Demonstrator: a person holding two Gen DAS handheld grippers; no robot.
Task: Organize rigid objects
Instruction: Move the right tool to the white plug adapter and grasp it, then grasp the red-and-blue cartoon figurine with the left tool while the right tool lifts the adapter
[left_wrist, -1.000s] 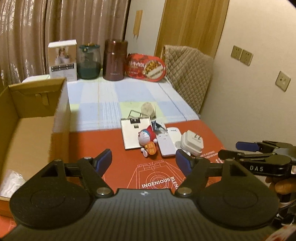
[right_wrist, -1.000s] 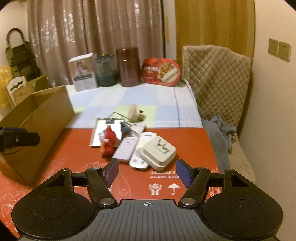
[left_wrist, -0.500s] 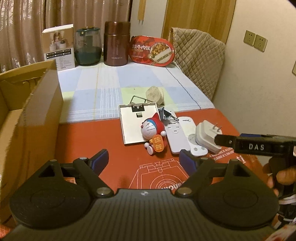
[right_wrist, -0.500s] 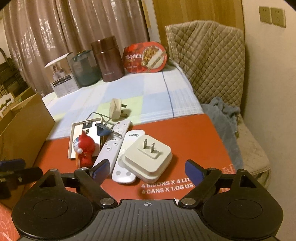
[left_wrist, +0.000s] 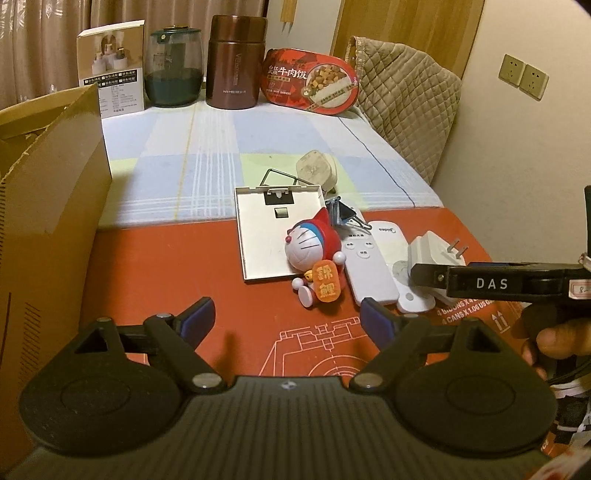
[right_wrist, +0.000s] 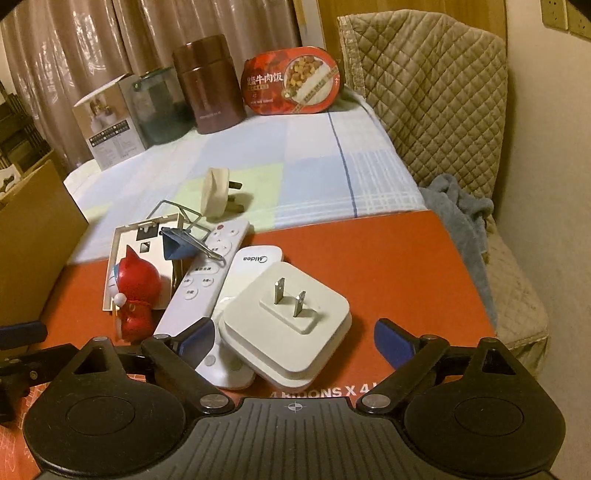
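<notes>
Two grippers: both point down at a cluster of small hard items on the red mat (left_wrist: 184, 266); earlier frames are given, and the jaws of each have just been opening, with nothing clamped in either
Left gripper (left_wrist: 286, 319): released, jaws spread and empty; it hovers over bare mat, the cartoon figurine (left_wrist: 314, 254) lying just ahead of the gap, slightly towards its right finger
Right gripper (right_wrist: 295, 338): released, jaws spread wide; the white plug adapter (right_wrist: 286, 325) sits partly between its fingers, prongs up, no pad visibly pressing on it; the spread seems chosen to span the adapter's broad body
Cluster: figurine rests on a white flat plate (left_wrist: 264, 229); two white remotes (right_wrist: 201, 280) lie side by side between figurine and adapter, touching; a binder clip (right_wrist: 184, 243) lies across the far end of one remote; a round beige plug (right_wrist: 218, 194) stands apart, behind, on the checked cloth
Cardboard box (left_wrist: 48, 192): open, at the left edge, near the cluster; judged the likely destination
Stage: judged early; every item lies outside the box, no grasp yet made
</notes>
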